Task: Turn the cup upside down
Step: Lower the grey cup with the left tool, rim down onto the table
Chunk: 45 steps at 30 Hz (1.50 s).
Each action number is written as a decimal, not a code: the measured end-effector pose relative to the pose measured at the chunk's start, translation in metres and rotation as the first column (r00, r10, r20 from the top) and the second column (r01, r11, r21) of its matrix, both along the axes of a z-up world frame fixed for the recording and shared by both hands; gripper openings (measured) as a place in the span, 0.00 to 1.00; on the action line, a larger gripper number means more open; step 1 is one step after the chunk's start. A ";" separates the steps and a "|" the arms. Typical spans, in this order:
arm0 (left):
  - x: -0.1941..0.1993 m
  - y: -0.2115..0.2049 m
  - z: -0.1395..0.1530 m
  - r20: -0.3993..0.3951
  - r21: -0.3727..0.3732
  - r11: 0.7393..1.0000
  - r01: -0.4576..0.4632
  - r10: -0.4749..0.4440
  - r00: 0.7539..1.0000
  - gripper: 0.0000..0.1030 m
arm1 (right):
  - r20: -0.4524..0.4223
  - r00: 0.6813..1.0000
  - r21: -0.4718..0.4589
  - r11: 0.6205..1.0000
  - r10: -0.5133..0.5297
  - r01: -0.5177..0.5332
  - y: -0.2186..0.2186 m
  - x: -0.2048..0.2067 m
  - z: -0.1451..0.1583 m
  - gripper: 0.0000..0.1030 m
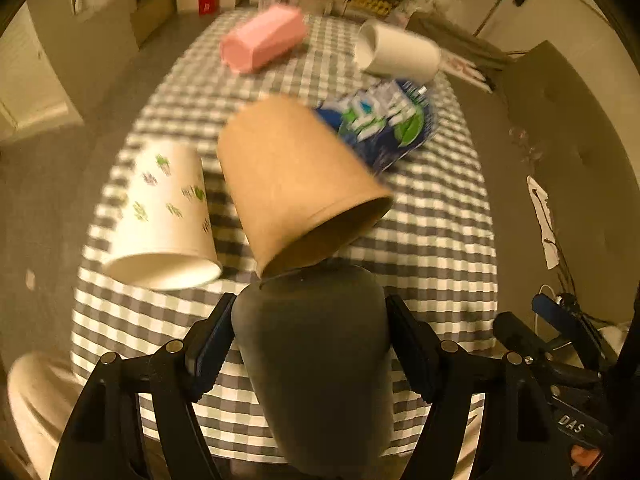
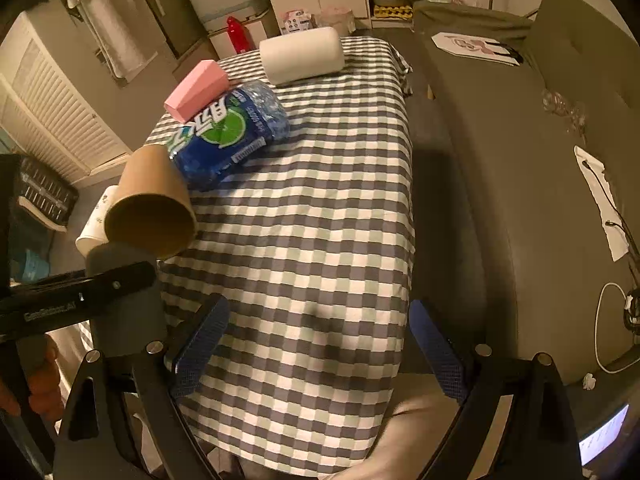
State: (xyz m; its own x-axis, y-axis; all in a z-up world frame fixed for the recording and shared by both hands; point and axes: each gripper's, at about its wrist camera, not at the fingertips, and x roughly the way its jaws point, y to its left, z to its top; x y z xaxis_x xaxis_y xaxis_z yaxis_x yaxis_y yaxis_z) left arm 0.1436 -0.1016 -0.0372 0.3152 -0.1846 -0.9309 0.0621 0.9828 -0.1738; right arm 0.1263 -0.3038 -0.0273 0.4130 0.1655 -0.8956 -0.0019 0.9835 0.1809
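My left gripper (image 1: pixel 310 332) is shut on a dark grey cup (image 1: pixel 316 364) and holds it above the near edge of the checked table (image 1: pixel 440 216); it also shows in the right wrist view (image 2: pixel 128 304). A brown paper cup (image 1: pixel 296 184) lies on its side just beyond it, its open mouth toward me. A white cup with green marks (image 1: pixel 164 216) lies on its side to the left. My right gripper (image 2: pixel 316 344) is open and empty above the table's near part.
A pink cup (image 1: pixel 264 40), a white cup (image 1: pixel 396 54) and a blue packet (image 1: pixel 384 120) lie farther back on the table. A grey sofa (image 2: pixel 520 160) stands to the right. Cabinets and a red bottle (image 2: pixel 238 34) stand behind.
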 end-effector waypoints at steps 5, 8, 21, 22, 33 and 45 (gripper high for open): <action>-0.013 -0.006 0.018 0.120 0.028 0.999 0.026 -0.029 0.992 0.73 | 0.006 1.000 -0.014 1.000 0.006 -0.006 0.005 -0.006 0.005 0.89; -0.021 -0.008 0.022 0.169 0.045 0.999 0.031 -0.038 0.985 0.73 | 0.009 1.000 -0.026 1.000 -0.003 0.003 0.004 -0.011 0.008 0.89; -0.069 -0.037 0.012 0.276 0.096 0.985 0.145 -0.166 0.947 0.72 | 0.021 0.998 -0.058 0.996 -0.064 0.065 -0.017 -0.023 0.016 0.89; -0.069 -0.037 0.012 0.279 0.100 0.984 0.149 -0.172 0.945 0.72 | 0.022 0.998 -0.059 0.996 -0.064 0.066 -0.018 -0.024 0.017 0.89; -0.083 -0.029 0.028 0.323 0.085 0.984 0.159 -0.178 0.930 0.80 | 0.072 0.996 -0.078 0.996 -0.043 0.049 -0.009 -0.040 0.040 0.89; -0.131 0.009 0.080 0.515 0.062 0.991 0.117 -0.132 0.847 0.80 | 0.274 0.962 -0.086 0.996 -0.010 0.035 0.025 -0.083 0.099 0.89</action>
